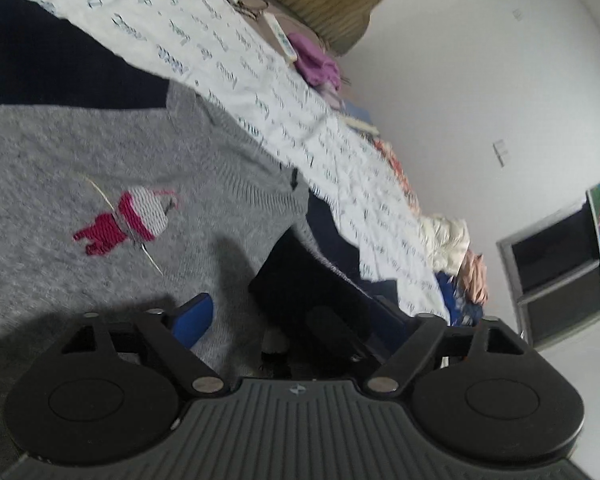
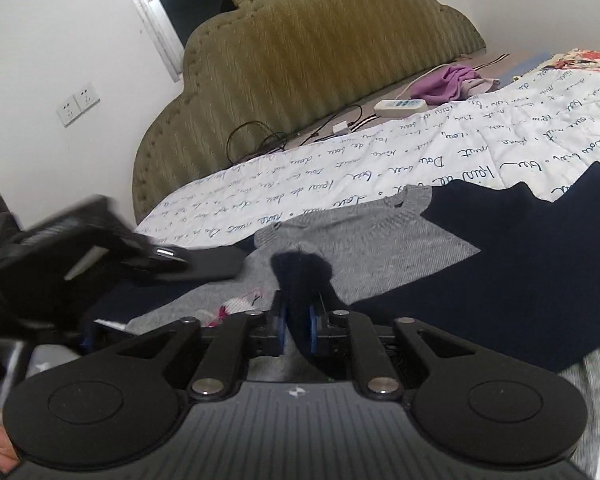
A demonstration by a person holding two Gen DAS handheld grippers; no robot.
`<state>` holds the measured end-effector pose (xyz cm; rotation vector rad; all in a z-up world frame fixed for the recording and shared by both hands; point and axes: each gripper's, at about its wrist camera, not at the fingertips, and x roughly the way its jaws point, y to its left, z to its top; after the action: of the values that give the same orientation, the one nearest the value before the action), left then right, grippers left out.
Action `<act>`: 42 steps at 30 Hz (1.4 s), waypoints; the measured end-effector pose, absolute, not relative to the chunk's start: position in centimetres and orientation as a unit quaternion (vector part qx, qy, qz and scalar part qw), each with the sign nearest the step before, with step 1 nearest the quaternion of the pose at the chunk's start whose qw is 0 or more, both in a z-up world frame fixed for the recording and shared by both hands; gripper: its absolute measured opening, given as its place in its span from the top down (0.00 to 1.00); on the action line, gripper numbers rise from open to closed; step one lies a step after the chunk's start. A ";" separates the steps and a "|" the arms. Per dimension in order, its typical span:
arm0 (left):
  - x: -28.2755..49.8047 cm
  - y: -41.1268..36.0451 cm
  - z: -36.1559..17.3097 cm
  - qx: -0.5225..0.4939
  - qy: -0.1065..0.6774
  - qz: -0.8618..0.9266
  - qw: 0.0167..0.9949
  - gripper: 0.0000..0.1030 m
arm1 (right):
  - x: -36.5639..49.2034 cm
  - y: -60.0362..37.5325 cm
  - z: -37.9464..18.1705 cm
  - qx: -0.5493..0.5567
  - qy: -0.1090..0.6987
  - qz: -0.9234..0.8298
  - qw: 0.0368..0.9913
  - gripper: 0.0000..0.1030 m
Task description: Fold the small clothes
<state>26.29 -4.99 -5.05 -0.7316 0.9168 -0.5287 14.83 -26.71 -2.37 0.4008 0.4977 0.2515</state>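
We see a small grey sweater [image 1: 80,160] with navy sleeves lying on a white quilt [image 1: 260,92] printed with blue handwriting, spread over the bed. A red and white knitted figure [image 1: 128,222] sits on the sweater's chest.

Our left gripper [image 1: 296,316] is tilted sideways just above the sweater's front, its blue-padded fingers [image 1: 194,318] spread wide apart with nothing between them. In the right wrist view, the same gripper [image 2: 100,252] shows blurred at the left edge.

Our right gripper [image 2: 296,328] points toward the green headboard [image 2: 300,60], its fingers pressed together on a bunch of navy fabric, the sweater's sleeve [image 2: 300,276], held up over the grey body [image 2: 360,248]. The other navy sleeve [image 2: 540,260] lies spread flat to the right. A purple cloth [image 2: 448,80] and a white remote [image 2: 400,106] lie near the headboard.
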 end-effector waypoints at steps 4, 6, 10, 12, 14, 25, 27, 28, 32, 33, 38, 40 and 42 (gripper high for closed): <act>26.7 -5.8 -5.7 -0.335 0.432 -0.251 0.799 0.22 | 12.3 -27.0 -1.2 0.191 0.246 0.111 0.944 0.82; 26.7 -6.0 -5.9 -0.337 0.432 -0.251 0.798 0.22 | 10.8 -27.7 -0.9 0.186 0.243 0.106 0.946 0.68; 26.8 -7.0 -6.5 -0.325 0.441 -0.242 0.801 0.22 | 9.6 -29.9 -1.2 0.203 0.240 0.098 0.944 0.48; 26.7 -7.6 -6.8 -0.306 0.447 -0.238 0.806 0.22 | 8.8 -31.1 -1.5 0.221 0.237 0.091 0.942 0.48; 26.4 -8.2 -6.7 -0.281 0.448 -0.234 0.816 0.32 | 8.0 -32.1 -1.6 0.242 0.230 0.081 0.939 0.48; 26.6 -8.0 -4.0 -0.155 0.438 -0.218 0.858 0.95 | 6.6 -36.5 -0.8 0.288 0.197 0.033 0.937 0.47; 26.7 -6.5 -2.4 -0.129 0.423 -0.211 0.872 0.95 | 6.7 -37.0 -0.4 0.287 0.192 0.031 0.938 0.47; 26.9 -5.4 -1.7 -0.119 0.420 -0.202 0.877 0.95 | 6.8 -37.3 -0.3 0.287 0.190 0.030 0.938 0.47; 27.9 -0.4 -0.6 -0.087 0.413 -0.139 0.896 0.95 | 8.1 -37.9 0.4 0.266 0.198 0.027 0.943 0.47; 28.2 0.9 -0.8 -0.087 0.419 -0.123 0.896 0.95 | 8.8 -37.9 0.5 0.254 0.205 0.025 0.945 0.47; 28.5 3.9 -3.1 -0.073 0.450 -0.087 0.886 0.95 | 12.7 -36.0 0.9 0.179 0.226 0.031 0.957 0.47; 28.3 3.9 -3.9 -0.063 0.450 -0.083 0.887 0.95 | 14.9 -34.2 0.5 0.142 0.240 0.038 0.960 0.47; 28.2 3.6 -3.6 -0.054 0.443 -0.082 0.891 0.95 | 17.6 -32.5 -0.5 0.119 0.268 0.047 0.955 0.47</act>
<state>28.18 3.55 -3.65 -0.1115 0.9207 -0.1704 17.56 -32.54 -0.55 0.2416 0.5444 0.0965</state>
